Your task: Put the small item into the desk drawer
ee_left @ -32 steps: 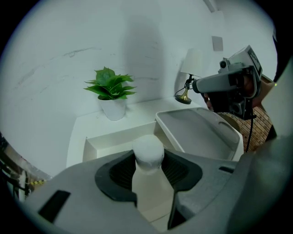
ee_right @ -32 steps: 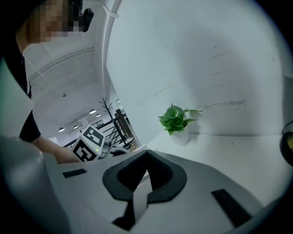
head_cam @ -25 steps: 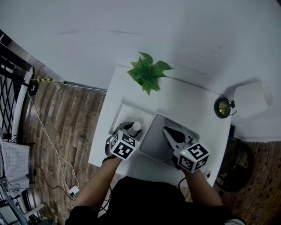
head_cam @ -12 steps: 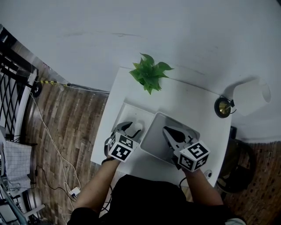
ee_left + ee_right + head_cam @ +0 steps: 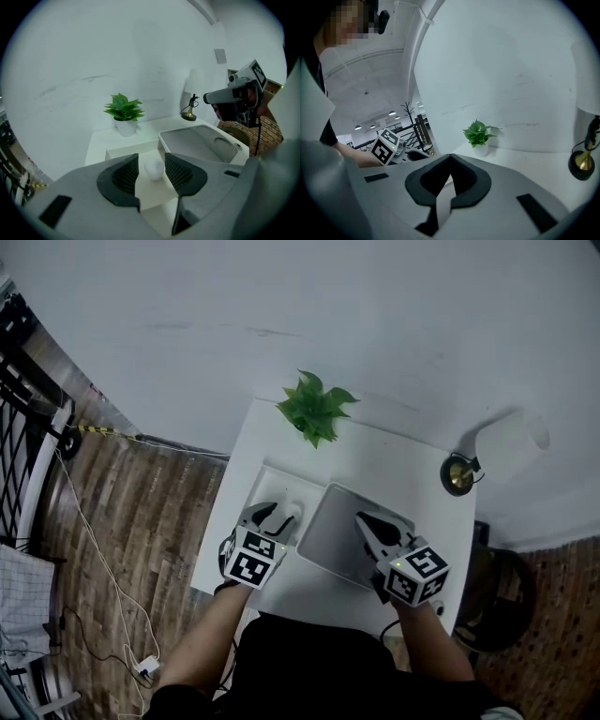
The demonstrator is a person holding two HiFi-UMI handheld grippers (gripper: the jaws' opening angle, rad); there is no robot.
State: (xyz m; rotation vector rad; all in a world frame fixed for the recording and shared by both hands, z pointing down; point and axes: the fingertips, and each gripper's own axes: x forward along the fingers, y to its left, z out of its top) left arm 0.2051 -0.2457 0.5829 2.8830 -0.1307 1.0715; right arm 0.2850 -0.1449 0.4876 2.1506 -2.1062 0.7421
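A small white round item point(image 5: 153, 169) lies on the floor of the open white drawer point(image 5: 123, 151) at the desk's left side. My left gripper point(image 5: 151, 158) hangs over it, open. Its jaws have just been closing a little. The item shows between them, with a gap on each side and no pad touching it. From the head view, the item point(image 5: 291, 512) sits just past the left gripper point(image 5: 279, 517) in the drawer point(image 5: 265, 478). My right gripper point(image 5: 362, 519) is shut, empty, above a grey tray point(image 5: 330, 538). Its tips point(image 5: 450, 157) meet.
A potted plant point(image 5: 314, 409) stands at the desk's far edge, and a brass-footed lamp point(image 5: 457, 474) at the far right. The grey tray point(image 5: 206, 143) sits on the desktop right of the drawer. Wood floor with cables lies to the left.
Both grippers have lifted slightly. The white item stays in the drawer under the left jaws. The head view has shifted a little.
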